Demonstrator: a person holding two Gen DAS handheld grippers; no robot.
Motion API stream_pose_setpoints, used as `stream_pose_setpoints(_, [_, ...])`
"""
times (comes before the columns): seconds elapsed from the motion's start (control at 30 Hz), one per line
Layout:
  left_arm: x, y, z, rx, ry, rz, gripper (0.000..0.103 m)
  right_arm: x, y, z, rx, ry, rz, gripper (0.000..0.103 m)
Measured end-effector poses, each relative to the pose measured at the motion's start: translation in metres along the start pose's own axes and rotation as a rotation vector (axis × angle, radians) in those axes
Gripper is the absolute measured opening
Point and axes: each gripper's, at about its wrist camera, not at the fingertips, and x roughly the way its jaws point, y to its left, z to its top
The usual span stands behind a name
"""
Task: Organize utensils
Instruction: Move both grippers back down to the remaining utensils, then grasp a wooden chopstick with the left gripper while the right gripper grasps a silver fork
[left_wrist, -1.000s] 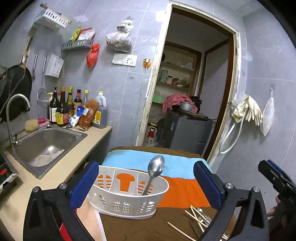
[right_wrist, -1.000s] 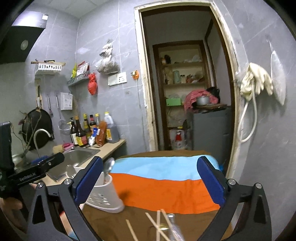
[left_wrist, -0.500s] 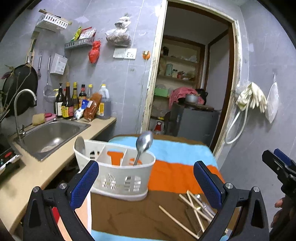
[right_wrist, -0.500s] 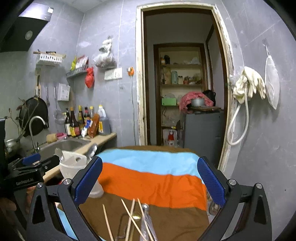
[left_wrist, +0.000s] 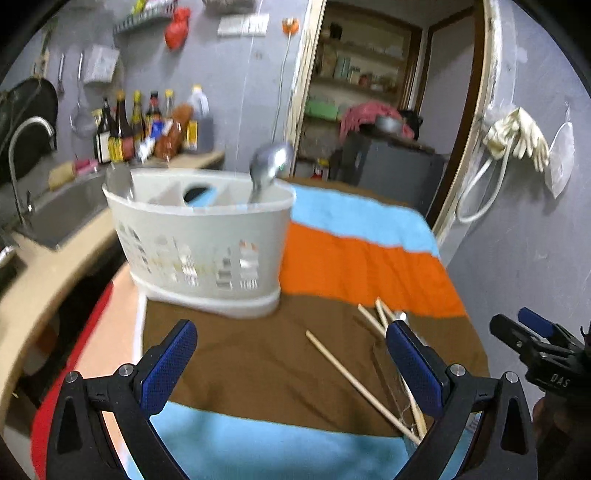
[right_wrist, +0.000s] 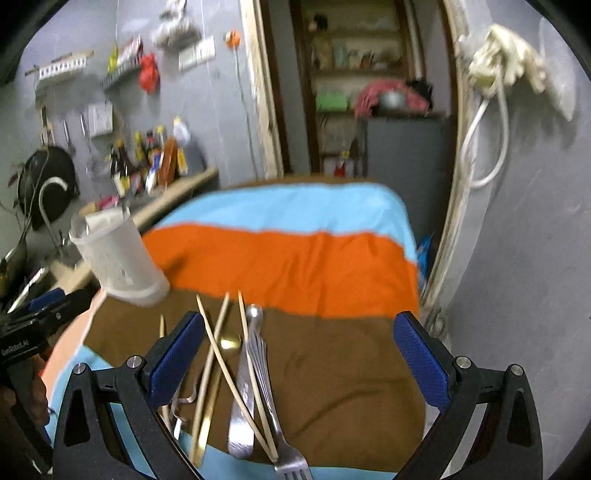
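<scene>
Cloth (right_wrist: 288, 266) in blue, orange and brown stripes now fills more of both views than a second ago. Caddy (left_wrist: 199, 240) sits far left, one spoon (left_wrist: 267, 166) inside. Both grippers, left (left_wrist: 291, 365) and right (right_wrist: 299, 362), have dipped, jaws wide and empty, toward the near chopsticks (right_wrist: 218, 354) and fork (right_wrist: 288, 454) — next pick, probably.

Cloth (left_wrist: 354, 258) striped blue, orange, brown; caddy (left_wrist: 199, 240) white; fingers (right_wrist: 177, 354) blue.
</scene>
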Motion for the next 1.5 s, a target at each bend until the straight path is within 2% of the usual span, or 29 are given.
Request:
stream_pose_setpoints(0.03, [0.005,0.0,-0.002,-0.005,0.021,-0.001,0.103,0.008,0.0,-0.003,-0.015,0.025,0.009,0.094])
stream_pose_setpoints(0.1, [0.013,-0.002,-0.007,-0.013,0.046,-0.003,0.102,0.02,0.001,-0.008,-0.044,0.068,0.019,0.077])
stream_pose_setpoints(0.23, [0.026,-0.006,-0.013,-0.023,0.083,-0.024,0.095,0.046,0.001,-0.02,-0.043,0.158,0.087,0.06])
stream_pose_setpoints(0.3, [0.035,-0.009,-0.016,-0.022,0.119,-0.032,0.081,0.057,0.002,-0.024,-0.046,0.196,0.116,0.043])
stream_pose_setpoints(0.33, [0.041,-0.011,-0.018,-0.023,0.142,-0.041,0.078,0.061,0.003,-0.025,-0.05,0.209,0.124,0.041])
stream_pose_setpoints(0.4, [0.05,-0.013,-0.021,-0.03,0.181,-0.059,0.059,0.071,0.006,-0.029,-0.065,0.248,0.15,0.034])
stream_pose_setpoints(0.5, [0.063,-0.016,-0.027,-0.043,0.238,-0.092,0.044,0.076,0.01,-0.033,-0.088,0.27,0.182,0.033])
stream_pose_setpoints(0.57, [0.07,-0.019,-0.03,-0.039,0.267,-0.096,0.039,0.077,0.013,-0.034,-0.113,0.281,0.188,0.034])
stream_pose_setpoints(0.83, [0.088,-0.029,-0.03,-0.03,0.303,-0.075,0.039,0.081,0.027,-0.031,-0.23,0.308,0.149,0.033])
stream_pose_setpoints(0.93, [0.092,-0.033,-0.028,-0.002,0.31,-0.062,0.039,0.086,0.029,-0.026,-0.216,0.31,0.147,0.033])
stream_pose_setpoints(1.07, [0.093,-0.033,-0.026,0.016,0.316,-0.055,0.038,0.093,0.031,-0.019,-0.21,0.321,0.142,0.019])
stream_pose_setpoints(1.13, [0.093,-0.032,-0.024,0.019,0.326,-0.052,0.034,0.096,0.034,-0.015,-0.204,0.342,0.146,0.017])
stream_pose_setpoints(1.2, [0.094,-0.028,-0.022,0.015,0.336,-0.052,0.023,0.097,0.033,-0.013,-0.189,0.361,0.152,0.017])
stream_pose_setpoints(1.27, [0.093,-0.02,-0.02,-0.023,0.354,-0.1,0.014,0.095,0.03,-0.014,-0.163,0.372,0.161,0.017])
stream_pose_setpoints(1.37, [0.089,-0.008,-0.021,-0.081,0.357,-0.135,0.011,0.091,0.026,-0.015,-0.118,0.381,0.173,0.017])
stream_pose_setpoints(1.5, [0.081,-0.002,-0.027,-0.088,0.364,-0.143,0.005,0.083,0.022,-0.017,-0.08,0.366,0.177,0.017])
